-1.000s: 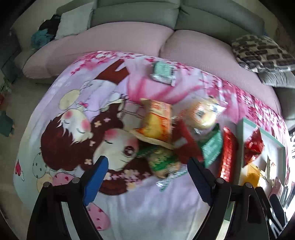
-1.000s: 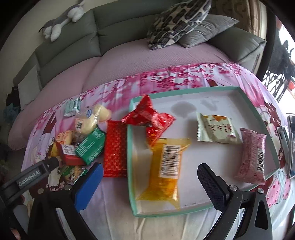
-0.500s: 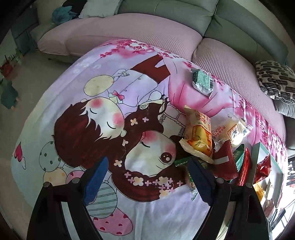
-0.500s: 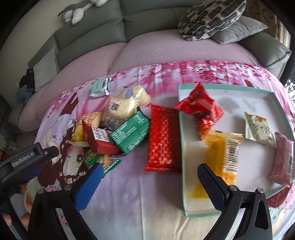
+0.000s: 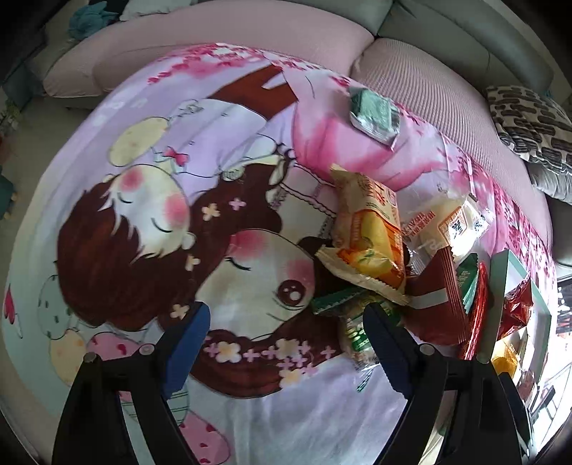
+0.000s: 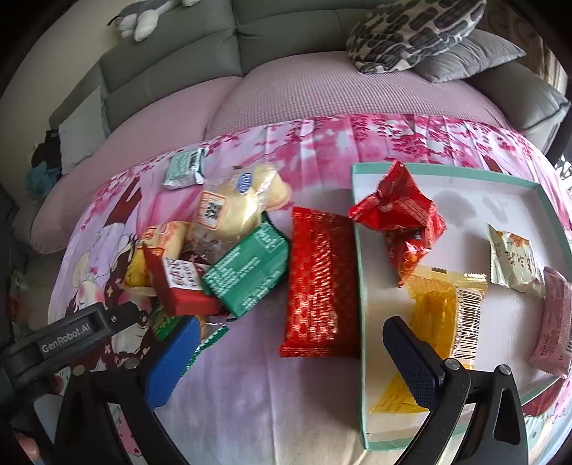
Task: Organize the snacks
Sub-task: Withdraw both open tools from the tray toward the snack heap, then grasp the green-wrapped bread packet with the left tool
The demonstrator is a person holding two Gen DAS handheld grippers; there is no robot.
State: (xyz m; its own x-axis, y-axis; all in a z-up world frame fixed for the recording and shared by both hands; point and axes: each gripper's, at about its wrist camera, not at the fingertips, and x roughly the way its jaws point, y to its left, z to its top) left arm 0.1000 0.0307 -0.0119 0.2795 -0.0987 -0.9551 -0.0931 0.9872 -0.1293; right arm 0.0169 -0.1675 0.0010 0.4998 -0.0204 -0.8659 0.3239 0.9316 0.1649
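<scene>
Snack packets lie heaped on a cartoon-print cloth. My right gripper (image 6: pixel 286 350) hangs open above a long red patterned packet (image 6: pixel 318 282), which lies against the left rim of the teal-edged white tray (image 6: pixel 464 173). The tray holds a crumpled red bag (image 6: pixel 400 214), a yellow packet (image 6: pixel 439 311), a beige packet (image 6: pixel 511 261) and a pink one (image 6: pixel 552 322). My left gripper (image 5: pixel 286 343) is open over bare cloth, its right finger beside a green-and-white packet (image 5: pixel 354 329). An orange-yellow packet (image 5: pixel 371 236) tops the heap. A small green packet (image 5: pixel 375 114) lies apart.
A pink-cushioned grey sofa (image 6: pixel 286 89) curves behind the cloth, with patterned pillows (image 6: pixel 414 32) at the right and a plush toy (image 6: pixel 150 14) on its back. The left gripper's body (image 6: pixel 68 339) reaches in at the right wrist view's lower left. The cloth's edge falls to the floor (image 5: pixel 32 143).
The left gripper slid left and sank toward the cloth, so the heap now sits at its right finger. The right gripper moved left from over the tray to over the red patterned packet.
</scene>
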